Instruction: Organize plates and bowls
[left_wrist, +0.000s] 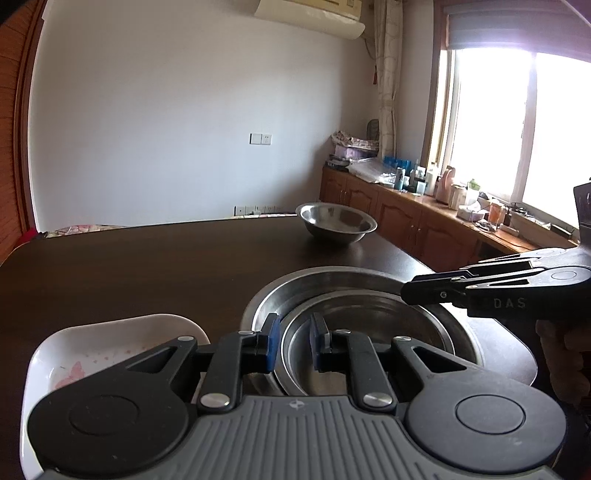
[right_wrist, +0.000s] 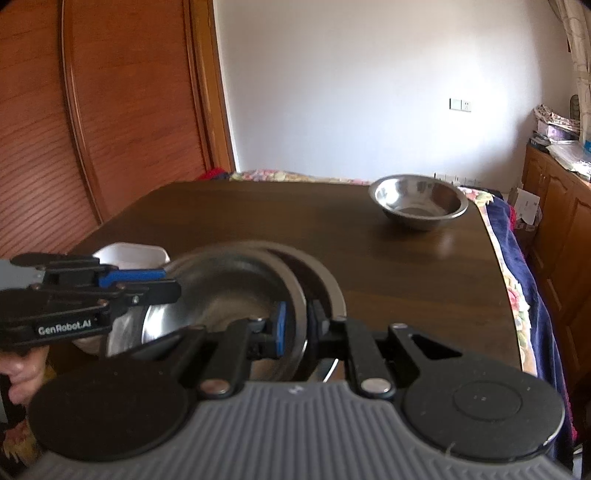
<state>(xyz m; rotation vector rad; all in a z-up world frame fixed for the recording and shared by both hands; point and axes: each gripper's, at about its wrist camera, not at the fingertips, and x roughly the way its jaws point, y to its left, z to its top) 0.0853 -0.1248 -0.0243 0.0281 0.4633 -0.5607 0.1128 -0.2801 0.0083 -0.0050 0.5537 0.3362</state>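
Note:
A small steel plate (left_wrist: 369, 325) sits inside a larger steel plate (left_wrist: 332, 280) near the table's front edge. My left gripper (left_wrist: 293, 345) straddles the small plate's left rim with a gap between its blue pads. My right gripper (right_wrist: 297, 325) is closed on the small plate's (right_wrist: 229, 288) right rim and holds it tilted over the large plate (right_wrist: 325, 284). A steel bowl (left_wrist: 336, 221) stands far back right; it also shows in the right wrist view (right_wrist: 419, 201). A white square dish (left_wrist: 110, 343) with a pink pattern lies at the left.
The dark wooden table (left_wrist: 147, 266) drops off at the right, beside wooden cabinets (left_wrist: 406, 218) with clutter under a window. A wooden sliding door (right_wrist: 110, 129) stands at the left. A patterned cloth (right_wrist: 517, 295) hangs at the table's right side.

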